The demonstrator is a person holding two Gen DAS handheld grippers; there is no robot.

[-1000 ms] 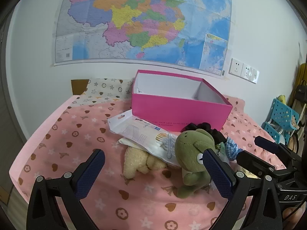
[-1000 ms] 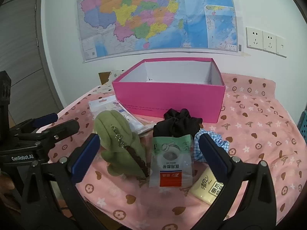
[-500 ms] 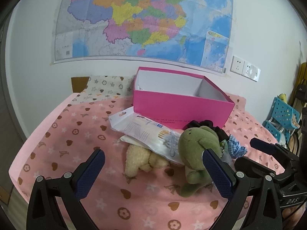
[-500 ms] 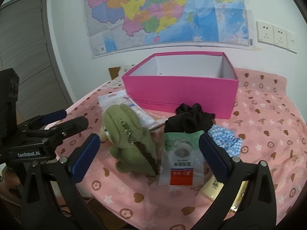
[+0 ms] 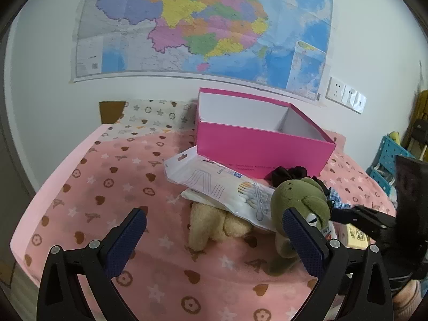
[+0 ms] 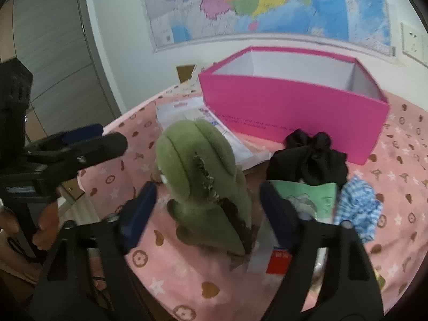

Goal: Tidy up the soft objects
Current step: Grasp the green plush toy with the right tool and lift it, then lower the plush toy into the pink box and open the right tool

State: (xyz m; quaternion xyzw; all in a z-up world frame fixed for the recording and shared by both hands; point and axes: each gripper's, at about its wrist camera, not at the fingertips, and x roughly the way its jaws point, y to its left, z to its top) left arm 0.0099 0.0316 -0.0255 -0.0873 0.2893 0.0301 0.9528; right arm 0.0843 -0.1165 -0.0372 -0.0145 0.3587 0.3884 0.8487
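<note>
Pink box (image 5: 256,152), front wall: a line of small dark print, too small to read.
Cotton swab packet (image 5: 227,187): blue print, unreadable.
Yellow packet (image 5: 357,236), right edge of the left wrist view: dark characters, illegible.
Green pouch (image 6: 307,200): red label below it, blurred.
Wall map (image 5: 203,24): labels too small.

Half buried under the cotton swab pack (image 5: 227,192): beige plush (image 5: 214,227), head unseen. Hidden behind the green plush (image 6: 206,171): part of the mask packet (image 6: 305,200). Smeared by motion blur: right gripper (image 6: 206,208) fingers. Too small to read: print on the pink box (image 6: 294,107).
</note>
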